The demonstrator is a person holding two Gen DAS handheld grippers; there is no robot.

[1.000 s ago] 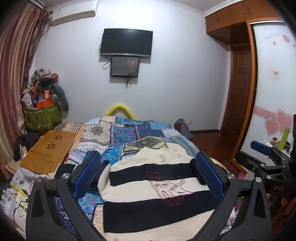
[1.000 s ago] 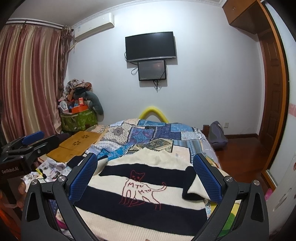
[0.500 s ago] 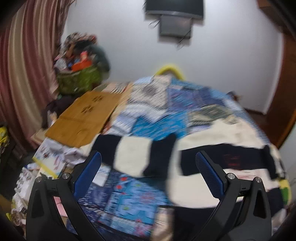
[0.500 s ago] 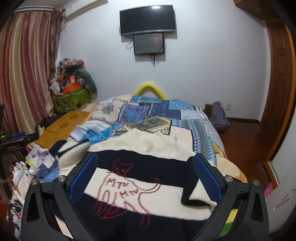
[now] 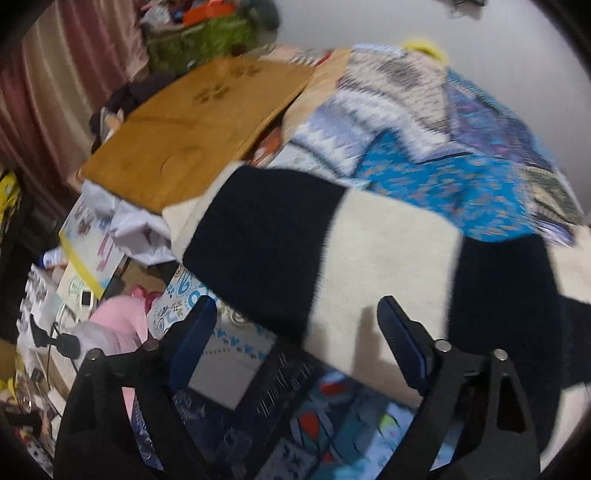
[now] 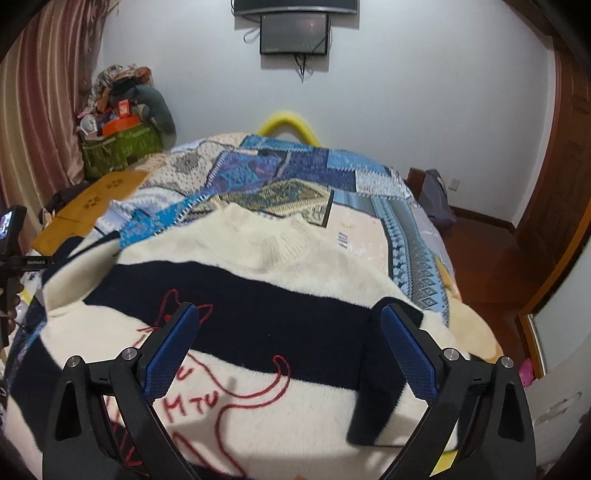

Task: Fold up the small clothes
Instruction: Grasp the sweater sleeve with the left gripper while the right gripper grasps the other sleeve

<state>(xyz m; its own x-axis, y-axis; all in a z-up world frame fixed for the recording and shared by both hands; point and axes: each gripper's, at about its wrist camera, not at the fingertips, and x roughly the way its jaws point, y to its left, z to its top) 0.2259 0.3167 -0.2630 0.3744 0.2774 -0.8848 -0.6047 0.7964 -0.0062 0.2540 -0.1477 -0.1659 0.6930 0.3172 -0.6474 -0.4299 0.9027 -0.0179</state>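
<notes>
On the bed (image 6: 417, 221), nearest both cameras, a cream-and-navy striped sweater (image 6: 280, 317) lies front up on the patchwork quilt (image 6: 266, 173), red cat stitching showing.

Left gripper (image 5: 295, 321): tilted steeply down over the sweater's outstretched sleeve (image 5: 332, 247). Jaws closing but not yet in contact; lower edge of the sleeve sits in the gap between the blue pads (image 5: 400, 345), nothing gripped. View blurred, so exact clearance unclear.

Right gripper (image 6: 288, 339): hovers over the sweater's chest, jaws released and wide, nothing between them. Just beside its right pad a folded-in piece of sweater (image 6: 380, 380), likely the other sleeve, lies on the body; can't tell for certain.

Body of the sweater: spread flat, collar (image 6: 266, 236) toward the far end of the bed. Hem out of frame.

Progress, as judged: early. Garment is laid out and one side possibly turned in; the left sleeve remains fully extended toward the bed's edge. Left to do: grasp that sleeve, bring it across the body, then fold the body lengthwise or in half.

Farther off: wooden lap desk (image 5: 192, 125) at the bed's side, cluttered green basket (image 6: 118, 144) by the curtain (image 6: 40, 110), wall-mounted screen (image 6: 293, 33).
</notes>
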